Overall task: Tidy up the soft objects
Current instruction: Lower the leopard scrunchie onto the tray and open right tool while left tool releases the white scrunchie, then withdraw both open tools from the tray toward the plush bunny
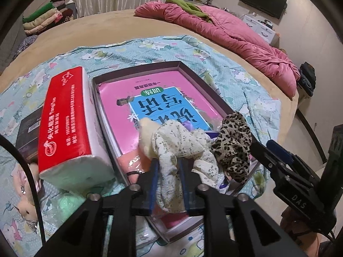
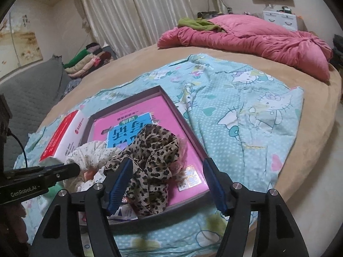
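My left gripper [image 1: 168, 169] is shut on a cream floral scrunchie [image 1: 182, 147] and holds it over the near end of a shallow grey box [image 1: 137, 69]. A pink book [image 1: 154, 98] lies in the box. A leopard-print scrunchie [image 1: 233, 143] lies just to its right inside the box. In the right wrist view my right gripper [image 2: 167, 171] is open above the box's near edge [image 2: 158, 219]; the leopard scrunchie [image 2: 150, 167] lies against its left finger [image 2: 120, 182]. The floral scrunchie [image 2: 92, 156] and the left gripper [image 2: 70, 168] show at the left.
A red and white tissue pack [image 1: 66, 124] stands left of the box, a dark box [image 1: 27, 132] beyond it. A small plush toy [image 1: 27, 209] lies at the near left. All sit on a Hello Kitty sheet [image 2: 246, 115]. A pink quilt [image 2: 246, 40] lies at the far side.
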The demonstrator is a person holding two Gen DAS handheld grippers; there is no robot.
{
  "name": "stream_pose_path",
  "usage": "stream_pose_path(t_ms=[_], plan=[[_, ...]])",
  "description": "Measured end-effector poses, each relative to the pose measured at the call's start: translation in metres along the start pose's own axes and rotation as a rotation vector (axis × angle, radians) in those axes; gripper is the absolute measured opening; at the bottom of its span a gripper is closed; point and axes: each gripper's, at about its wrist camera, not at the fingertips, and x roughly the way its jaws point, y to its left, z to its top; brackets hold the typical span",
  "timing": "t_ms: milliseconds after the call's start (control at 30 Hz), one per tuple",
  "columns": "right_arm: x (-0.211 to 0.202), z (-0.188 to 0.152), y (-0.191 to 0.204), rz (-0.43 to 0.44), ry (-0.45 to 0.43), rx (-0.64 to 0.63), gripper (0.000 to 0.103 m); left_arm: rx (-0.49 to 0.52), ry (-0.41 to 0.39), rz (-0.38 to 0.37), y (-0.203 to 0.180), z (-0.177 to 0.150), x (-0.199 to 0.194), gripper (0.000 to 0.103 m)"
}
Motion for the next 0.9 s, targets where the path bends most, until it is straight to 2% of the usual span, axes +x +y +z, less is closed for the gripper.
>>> stream_pose_path(t_ms=[100,267,400,900], plan=[[-0.003,0.001,0.001,0.001,-0.007,-0.005,0.072,0.001,-0.009,0.011,0.000,0.000,-0.003,0.043],[-0.011,0.005,0.005,0.004,-0.034,-0.011,0.074,0.009,-0.019,0.013,0.000,0.001,-0.009,0.047],[-0.015,0.006,0.006,0.001,-0.043,-0.011,0.075,0.021,-0.027,0.015,-0.003,-0.001,-0.016,0.058],[-0.029,0.009,0.018,-0.018,-0.058,-0.026,0.078,0.035,-0.054,0.086,0.001,-0.011,-0.046,0.068]])
